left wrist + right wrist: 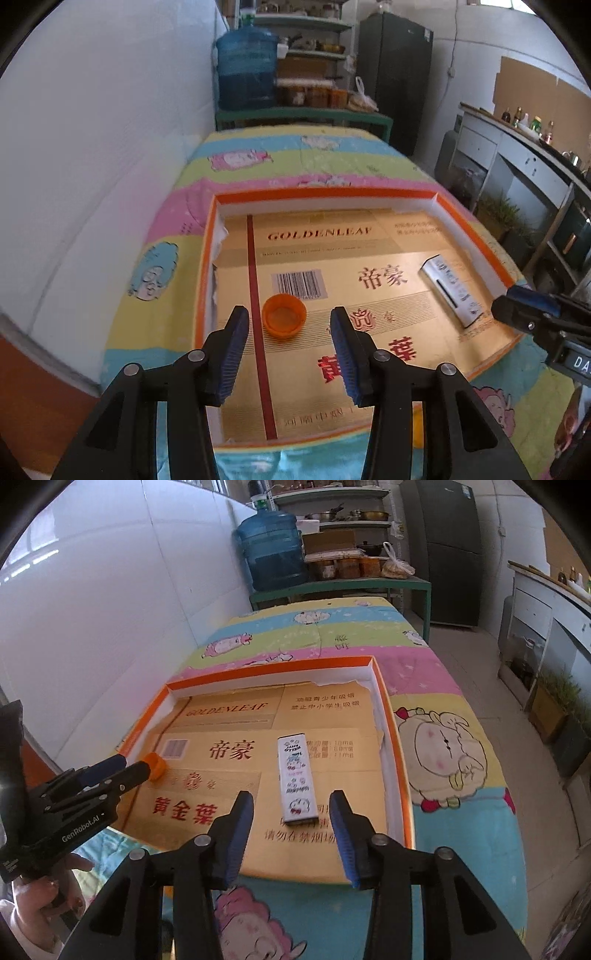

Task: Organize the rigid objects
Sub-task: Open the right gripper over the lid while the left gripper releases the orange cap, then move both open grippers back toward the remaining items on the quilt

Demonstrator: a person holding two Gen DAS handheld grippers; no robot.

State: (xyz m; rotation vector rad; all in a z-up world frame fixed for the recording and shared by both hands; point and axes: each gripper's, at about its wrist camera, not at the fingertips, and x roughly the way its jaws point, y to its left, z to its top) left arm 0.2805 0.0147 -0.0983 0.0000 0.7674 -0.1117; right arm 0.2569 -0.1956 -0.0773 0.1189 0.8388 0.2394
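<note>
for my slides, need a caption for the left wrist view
Open left tongs above an orange cap in an orange-rimmed tray.

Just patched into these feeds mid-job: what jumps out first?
A shallow orange-rimmed tray, lined with gold printed cardboard, sits on a cartoon-print cloth. Inside it, an orange cap lies open side up on the left, and a white printed box lies flat on the right. The left gripper stands open in front of the cap and the right gripper open in front of the box, neither holding anything.
</note>
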